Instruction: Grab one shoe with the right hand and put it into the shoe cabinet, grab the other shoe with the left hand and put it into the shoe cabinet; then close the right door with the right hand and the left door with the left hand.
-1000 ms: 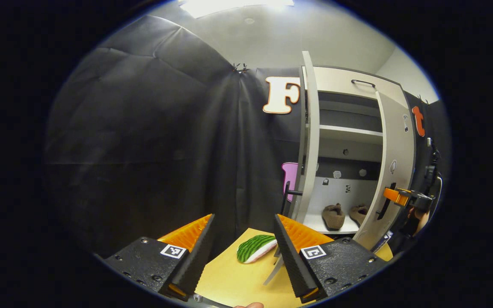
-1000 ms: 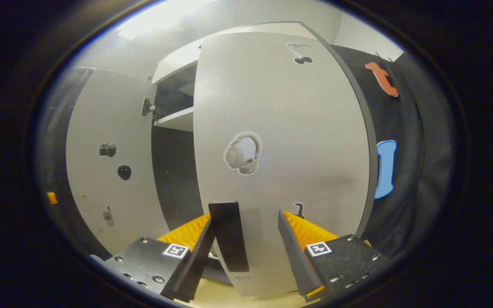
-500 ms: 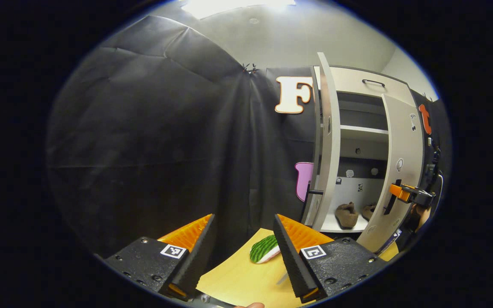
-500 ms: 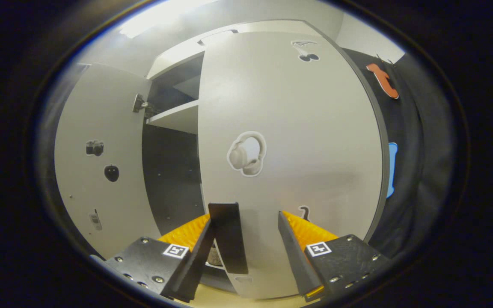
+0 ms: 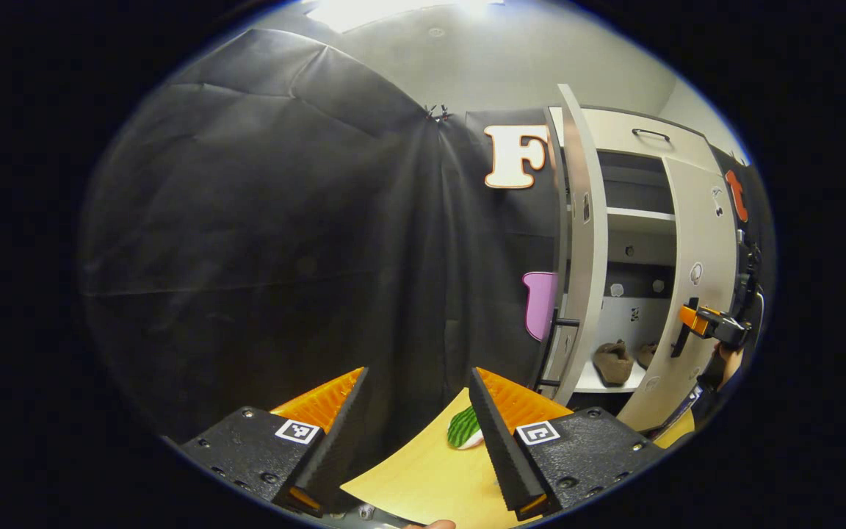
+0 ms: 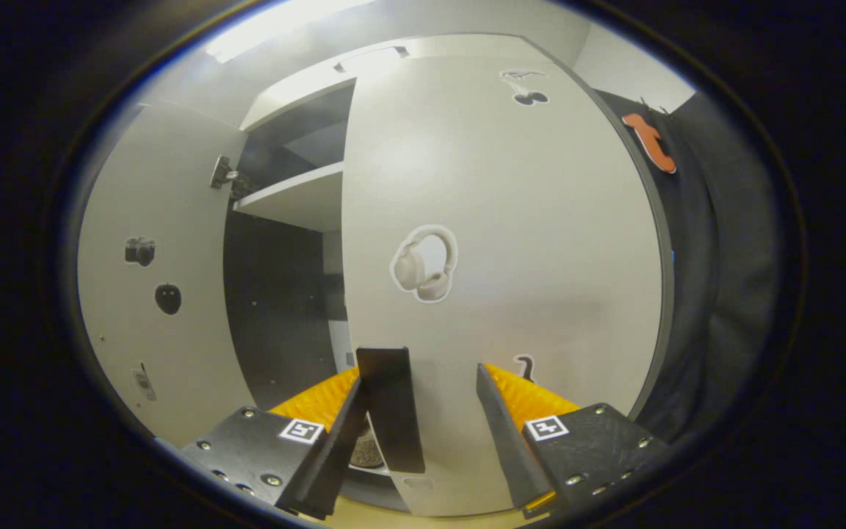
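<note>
Right tongs set apart around the black bar handle of the pale grey right door, placed to swing it shut; not seen pressing on it. Left tongs apart and empty above the light wooden bench, waiting beside the open left door. Both brown shoes inside on the white shoe cabinet's bottom shelf. Green striped piece lying on the bench.

The cabinet doors look like smooth, matt laminated board, with a plain dark handle at 6 o'clock. The shoes at 3 o'clock look soft and suede-like. The table at 6 o'clock is smooth pale wood.
</note>
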{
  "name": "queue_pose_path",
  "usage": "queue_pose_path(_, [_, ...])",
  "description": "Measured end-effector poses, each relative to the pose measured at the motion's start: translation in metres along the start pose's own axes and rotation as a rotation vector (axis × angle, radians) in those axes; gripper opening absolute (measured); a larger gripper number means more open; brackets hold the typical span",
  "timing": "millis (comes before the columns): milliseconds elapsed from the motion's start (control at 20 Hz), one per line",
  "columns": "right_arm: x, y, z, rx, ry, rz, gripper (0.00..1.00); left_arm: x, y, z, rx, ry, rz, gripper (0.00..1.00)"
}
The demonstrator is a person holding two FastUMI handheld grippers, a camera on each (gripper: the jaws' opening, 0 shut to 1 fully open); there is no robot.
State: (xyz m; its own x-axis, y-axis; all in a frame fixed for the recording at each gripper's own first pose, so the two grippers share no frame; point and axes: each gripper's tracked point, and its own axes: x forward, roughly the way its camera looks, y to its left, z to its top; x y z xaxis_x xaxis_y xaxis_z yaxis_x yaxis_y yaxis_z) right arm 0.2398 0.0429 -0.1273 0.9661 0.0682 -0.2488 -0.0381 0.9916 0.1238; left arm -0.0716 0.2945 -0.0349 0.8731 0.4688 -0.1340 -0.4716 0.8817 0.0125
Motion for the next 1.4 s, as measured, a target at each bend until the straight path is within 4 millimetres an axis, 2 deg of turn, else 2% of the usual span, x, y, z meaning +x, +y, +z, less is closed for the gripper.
queue_pose_path(100, [0.003,-0.001,0.0,0.001,-0.001,-0.01,0.86,0.0,0.004,0.0,-0.001,0.003,0.007,0.82])
queue_pose_path(600, [0.011,-0.004,0.0,-0.017,-0.008,-0.051,0.87,-0.01,0.028,-0.004,-0.003,0.014,0.056,0.82])
queue_pose_path(800, [0.011,-0.003,0.0,-0.01,-0.001,-0.051,0.87,-0.011,0.024,-0.005,-0.028,0.015,0.033,0.82])
queue_pose_path(850, [0.011,-0.003,-0.002,0.001,0.018,-0.049,0.87,-0.008,0.017,-0.006,-0.04,0.019,0.012,0.77])
queue_pose_path(900, [0.01,-0.004,-0.005,0.018,0.045,-0.043,0.87,-0.003,0.007,-0.006,-0.051,0.02,-0.014,0.77])
queue_pose_path(950, [0.008,-0.004,-0.004,0.03,0.052,-0.03,0.87,0.004,-0.004,-0.006,-0.058,0.02,-0.041,0.82])
queue_pose_path(1000, [0.006,-0.004,0.0,0.033,0.043,-0.016,0.87,0.011,-0.014,-0.006,-0.061,0.025,-0.067,0.77])
queue_pose_path(1100, [-0.003,-0.013,0.01,0.006,0.022,-0.018,0.87,0.023,-0.035,-0.01,-0.063,0.038,-0.118,0.77])
queue_pose_path(1150, [-0.017,-0.017,0.012,-0.023,0.002,-0.026,0.86,0.028,-0.046,-0.01,-0.064,0.039,-0.148,0.82])
queue_pose_path(1400, [-0.064,-0.057,0.028,-0.133,-0.049,-0.082,0.86,0.06,-0.091,-0.003,-0.038,0.026,-0.271,0.82])
